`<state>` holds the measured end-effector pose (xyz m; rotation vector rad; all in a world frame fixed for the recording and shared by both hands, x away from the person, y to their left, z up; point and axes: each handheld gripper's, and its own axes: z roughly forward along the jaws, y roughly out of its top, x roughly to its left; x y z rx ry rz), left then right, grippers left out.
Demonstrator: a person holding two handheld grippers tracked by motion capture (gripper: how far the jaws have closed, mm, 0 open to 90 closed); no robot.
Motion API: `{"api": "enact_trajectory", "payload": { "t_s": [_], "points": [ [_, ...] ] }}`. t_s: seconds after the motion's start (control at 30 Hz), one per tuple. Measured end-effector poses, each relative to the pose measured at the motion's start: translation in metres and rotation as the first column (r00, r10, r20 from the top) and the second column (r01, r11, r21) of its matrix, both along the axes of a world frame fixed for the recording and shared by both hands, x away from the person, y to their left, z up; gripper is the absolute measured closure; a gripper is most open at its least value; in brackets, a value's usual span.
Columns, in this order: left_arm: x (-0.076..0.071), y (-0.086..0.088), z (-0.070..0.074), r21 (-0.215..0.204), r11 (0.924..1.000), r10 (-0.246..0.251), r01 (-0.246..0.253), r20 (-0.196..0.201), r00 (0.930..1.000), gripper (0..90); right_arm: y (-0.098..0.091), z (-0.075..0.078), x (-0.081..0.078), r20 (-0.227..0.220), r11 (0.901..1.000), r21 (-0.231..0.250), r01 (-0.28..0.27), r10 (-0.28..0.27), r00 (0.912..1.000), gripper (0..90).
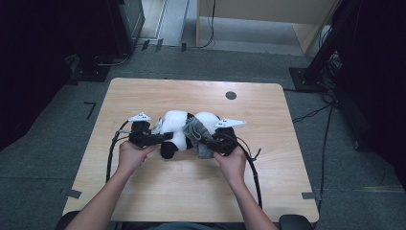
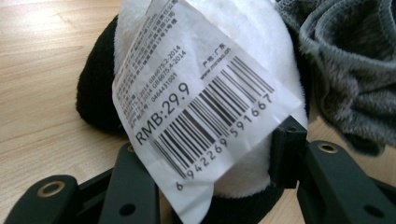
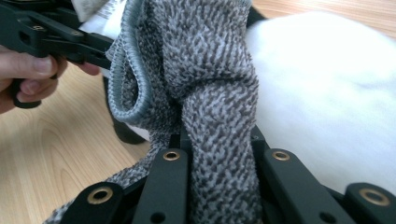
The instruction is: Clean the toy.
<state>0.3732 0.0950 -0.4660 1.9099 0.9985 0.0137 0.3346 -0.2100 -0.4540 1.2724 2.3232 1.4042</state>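
Your right tool (image 3: 212, 154) pinches the grey cloth (image 3: 205, 70), your left tool (image 2: 210, 154) half-closed around the panda (image 2: 252, 56); dressing it looks barely begun.

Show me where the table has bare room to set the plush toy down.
Bare wood lies along the table's near edge between the forearms, across the far strip by the dark round hole, and at both side edges. The middle is crowded: plush toy, grey knit cloth, both grippers.

Black fingers (image 3: 166, 186), brass rivets, black cables

High view overhead; gripper views close, sharing plush panda (image 1: 179, 129).
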Motion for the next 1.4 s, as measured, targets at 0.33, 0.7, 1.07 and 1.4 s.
{"api": "enact_trajectory", "payload": {
  "t_s": [0.33,0.7,1.07,1.4],
  "points": [
    [0.0,0.0,-0.001,-0.007,1.0,-0.001,0.001,0.001,1.0,55.2,-0.044,-0.002,-0.003,-0.013,0.994,-0.021,0.107,-0.108,0.9941,78.4],
    [-0.003,0.001,-0.001,-0.014,0.9997,0.02,-0.02,0.003,0.9998,54.5,-0.071,-0.007,-0.002,-0.02,0.9813,-0.062,0.182,-0.184,0.9828,79.1],
    [-0.003,0.001,0.0,-0.014,0.9997,0.022,-0.021,0.015,0.9997,53.0,-0.023,0.027,-0.008,0.064,0.9969,0.023,0.075,-0.076,0.995,79.0],
    [-0.003,0.0,0.001,-0.008,0.9996,0.028,-0.028,0.01,0.9996,52.6,0.065,0.019,-0.005,0.09,0.9966,0.068,-0.047,0.041,0.9951,78.3]
  ]
}}
